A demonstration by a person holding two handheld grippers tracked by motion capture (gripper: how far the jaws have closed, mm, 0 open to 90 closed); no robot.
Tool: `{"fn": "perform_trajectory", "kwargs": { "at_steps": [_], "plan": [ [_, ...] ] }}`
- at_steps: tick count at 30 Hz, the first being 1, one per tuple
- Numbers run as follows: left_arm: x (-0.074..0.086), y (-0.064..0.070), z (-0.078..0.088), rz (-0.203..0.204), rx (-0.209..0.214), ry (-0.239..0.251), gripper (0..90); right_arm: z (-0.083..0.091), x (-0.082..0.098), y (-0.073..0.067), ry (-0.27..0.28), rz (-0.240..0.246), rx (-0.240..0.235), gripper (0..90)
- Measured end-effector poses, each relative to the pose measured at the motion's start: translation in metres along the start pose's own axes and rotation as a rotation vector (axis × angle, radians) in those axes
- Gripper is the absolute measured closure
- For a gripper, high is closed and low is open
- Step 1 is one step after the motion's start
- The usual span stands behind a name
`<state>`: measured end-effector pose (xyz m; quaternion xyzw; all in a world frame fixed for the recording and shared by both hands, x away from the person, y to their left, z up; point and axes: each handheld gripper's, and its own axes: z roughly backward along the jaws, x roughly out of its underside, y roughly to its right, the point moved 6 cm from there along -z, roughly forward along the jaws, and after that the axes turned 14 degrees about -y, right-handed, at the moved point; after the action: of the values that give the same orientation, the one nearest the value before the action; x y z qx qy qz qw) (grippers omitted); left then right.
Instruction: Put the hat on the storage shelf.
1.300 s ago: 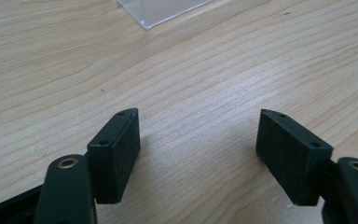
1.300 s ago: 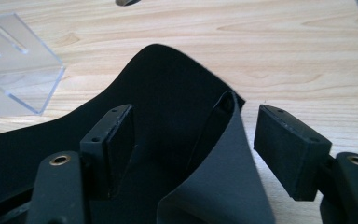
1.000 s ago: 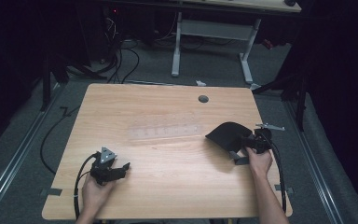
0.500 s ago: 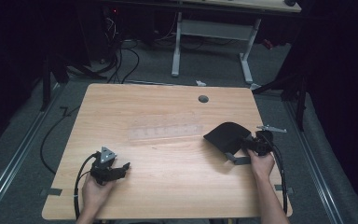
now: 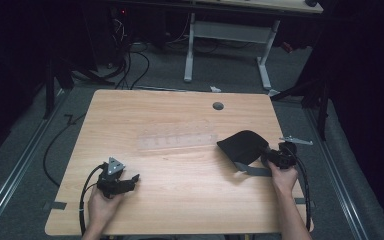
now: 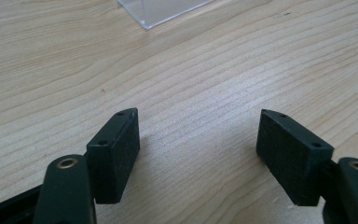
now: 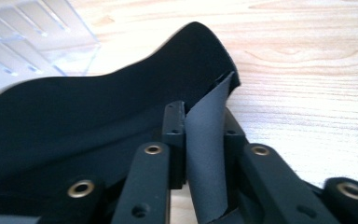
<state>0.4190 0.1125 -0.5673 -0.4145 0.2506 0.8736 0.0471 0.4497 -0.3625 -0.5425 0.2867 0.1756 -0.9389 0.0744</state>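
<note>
A black, curved fabric piece lies on the right part of the wooden table, with a flat dark strap running from it. My right gripper has just been closing, and its jaws now press on that strap. In the right gripper view the black fabric rises just behind the jaws. My left gripper rests near the front left of the table. It stands open with bare wood between its pads.
A clear plastic tray with several compartments lies flat mid-table; its corner shows ahead of the left jaws. A cable hole sits near the far edge. Behind the table stand a white desk frame and floor cables.
The right hand has shifted slightly toward the near edge, and a dark strap now shows beside the black piece. The left hand has stayed still.
</note>
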Motion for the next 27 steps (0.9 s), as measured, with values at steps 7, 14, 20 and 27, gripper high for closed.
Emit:
{"fn": "perform_trajectory", "kwargs": {
  "at_steps": [7,14,20,27],
  "plan": [
    [0.001,0.000,0.000,-0.004,0.002,-0.004,30.3,0.012,0.002,-0.014,0.018,0.043,-0.030,86.3],
    [0.001,0.000,0.001,-0.007,0.001,-0.004,30.3,0.022,0.005,-0.023,0.035,0.047,-0.052,86.8],
    [0.001,0.001,0.000,-0.013,0.010,-0.008,30.4,0.035,0.005,-0.028,0.081,0.024,-0.069,86.8],
    [0.001,0.001,0.000,-0.012,0.011,-0.008,30.3,0.039,0.010,-0.030,0.079,0.017,-0.063,86.9]
  ]
}}
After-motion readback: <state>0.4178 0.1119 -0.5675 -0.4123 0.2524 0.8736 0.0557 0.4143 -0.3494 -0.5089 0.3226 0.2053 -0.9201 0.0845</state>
